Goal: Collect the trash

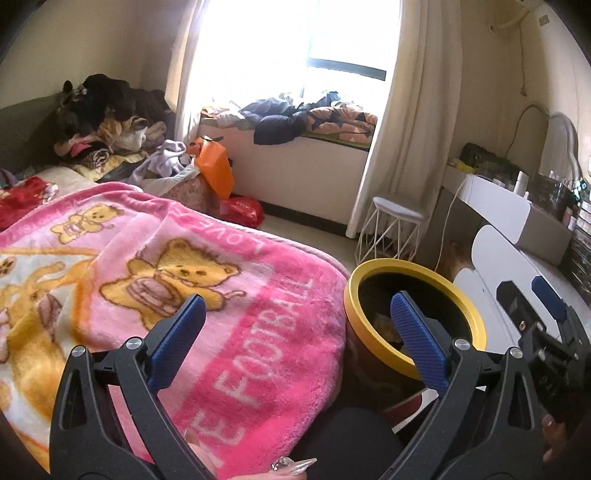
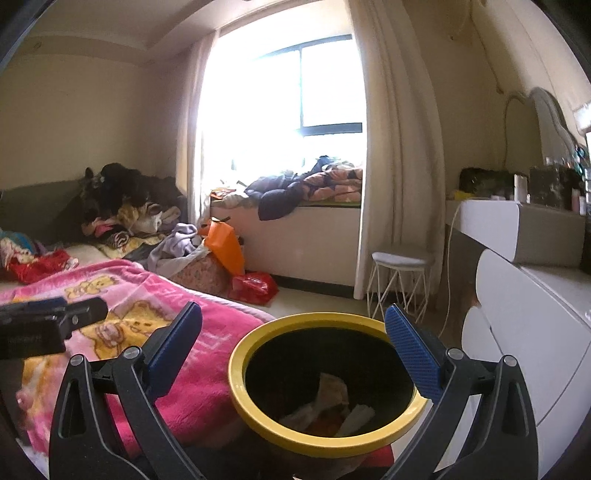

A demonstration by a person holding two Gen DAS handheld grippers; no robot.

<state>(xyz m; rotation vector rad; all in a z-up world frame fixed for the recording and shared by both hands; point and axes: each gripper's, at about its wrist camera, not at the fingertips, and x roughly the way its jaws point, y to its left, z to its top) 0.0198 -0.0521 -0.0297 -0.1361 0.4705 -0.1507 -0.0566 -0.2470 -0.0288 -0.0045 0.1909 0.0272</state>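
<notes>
We see window [image 2: 295,92] blown out white, backlighting dim room; fisheye bends edges, corners black; foreground slightly soft.

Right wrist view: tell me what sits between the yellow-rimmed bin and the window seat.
In the right wrist view, bare pale floor runs from the yellow-rimmed bin to the window seat. A red bag lies at the left edge, a white stool at the right.

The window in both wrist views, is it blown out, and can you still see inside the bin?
Left wrist view: the window is blown out to white, the room edges bow from the fisheye, and the yellow-rimmed bin is mostly dark inside. Right wrist view: same glare at the window, yet crumpled trash shows in the bin.
</notes>
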